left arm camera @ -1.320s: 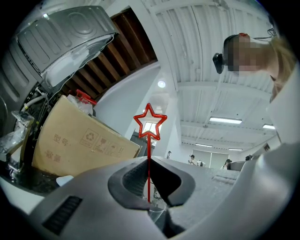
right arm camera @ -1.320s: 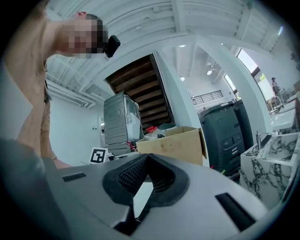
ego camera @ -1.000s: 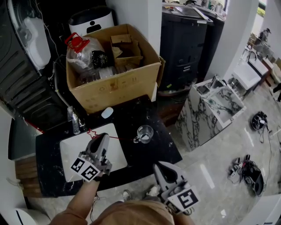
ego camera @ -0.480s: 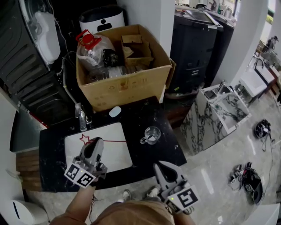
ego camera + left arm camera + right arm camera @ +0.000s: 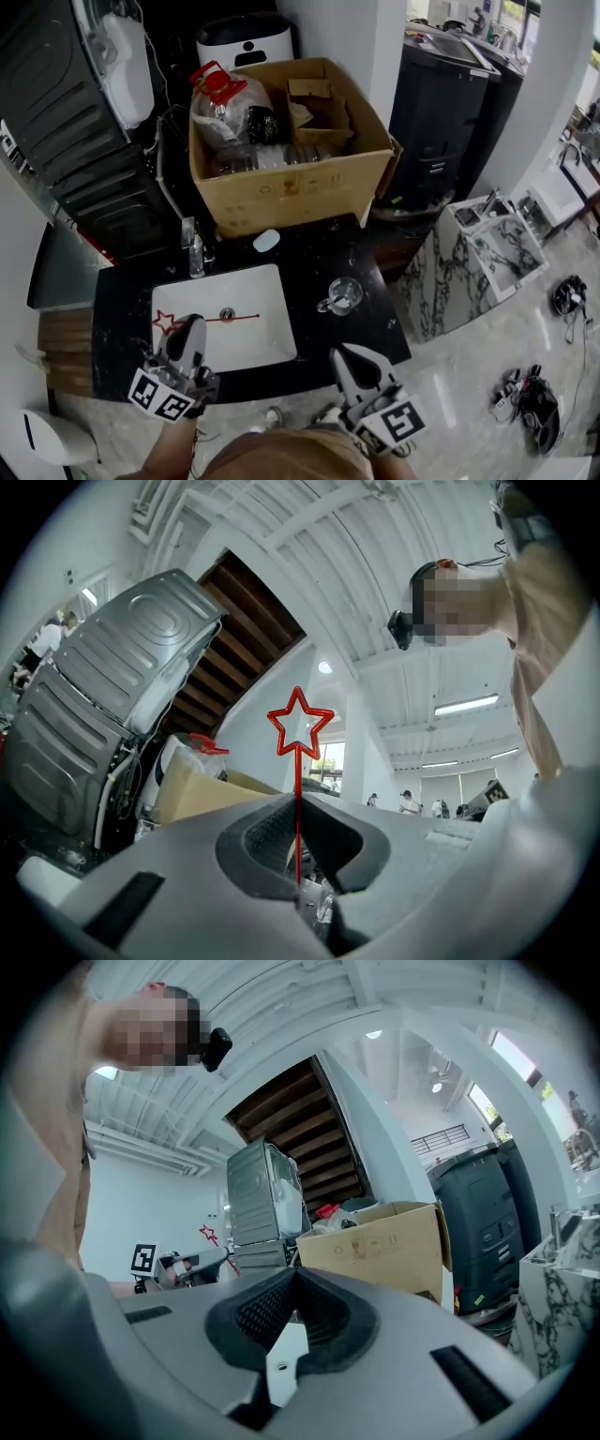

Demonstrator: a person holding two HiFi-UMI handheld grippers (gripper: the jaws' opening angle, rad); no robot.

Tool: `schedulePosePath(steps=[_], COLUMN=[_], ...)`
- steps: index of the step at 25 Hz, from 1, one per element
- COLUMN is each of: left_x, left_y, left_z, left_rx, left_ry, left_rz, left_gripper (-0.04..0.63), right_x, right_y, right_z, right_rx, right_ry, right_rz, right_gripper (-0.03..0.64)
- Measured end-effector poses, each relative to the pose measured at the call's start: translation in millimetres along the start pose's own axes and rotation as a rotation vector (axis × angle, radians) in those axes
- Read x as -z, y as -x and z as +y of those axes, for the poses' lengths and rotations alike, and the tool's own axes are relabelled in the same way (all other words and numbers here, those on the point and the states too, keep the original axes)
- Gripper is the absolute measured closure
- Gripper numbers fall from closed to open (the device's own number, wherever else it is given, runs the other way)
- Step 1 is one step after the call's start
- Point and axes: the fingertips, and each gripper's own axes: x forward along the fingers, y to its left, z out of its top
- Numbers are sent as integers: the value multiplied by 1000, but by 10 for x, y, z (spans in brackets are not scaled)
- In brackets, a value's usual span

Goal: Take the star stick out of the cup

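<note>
My left gripper (image 5: 193,324) is shut on the thin red star stick (image 5: 165,322), over the front left of the white basin (image 5: 267,339). The stick crosses the jaws, star to the left and bare end pointing right toward the cup. In the left gripper view the stick (image 5: 299,726) stands up out of the closed jaws of the left gripper (image 5: 298,806). The clear glass cup (image 5: 342,295) sits on the black counter right of the basin, with no stick in it. My right gripper (image 5: 340,353) is shut and empty at the counter's front edge, near the cup.
A cardboard box (image 5: 291,192) full of clutter, with a red-capped jug (image 5: 221,98), stands at the back of the counter (image 5: 309,253). A faucet (image 5: 194,255) and a small white object (image 5: 266,240) sit behind the basin. Marble floor lies to the right.
My left gripper has carried the star stick leftward and nearer to me, farther from the cup. The right gripper has hardly moved.
</note>
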Motion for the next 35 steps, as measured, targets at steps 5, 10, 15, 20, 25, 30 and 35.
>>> schedulePosePath(steps=[5,10,15,20,25,30,35], left_x=[-165,-366,-558,-663,-821,-872,-862], left_y=[187,293,410,503,572,553,560], left_z=[52,86,18,-25,-73,-74,-54], left_rx=[-13,-14,-5,20,44,64,84], left_ry=[-39,-58,-36,-22,2,29,44], left_rz=[0,-16,-53,-56,-101,-137,-137], left_gripper=[588,588,588,588,588,588,588], right_x=[19,60,43,17,-60,-82,-64], right_y=[-24,6,51,143,205,163,143], right_z=[22,37,43,62,83,166,281], right_rx=[-5,13,45,84,119,131,129], right_ry=[-11,-21,-20,-7,-29,-5,16], right_rz=[7,12,8,11,-24,-18,-8], right_gripper=[618,618,618,618,618,618,618])
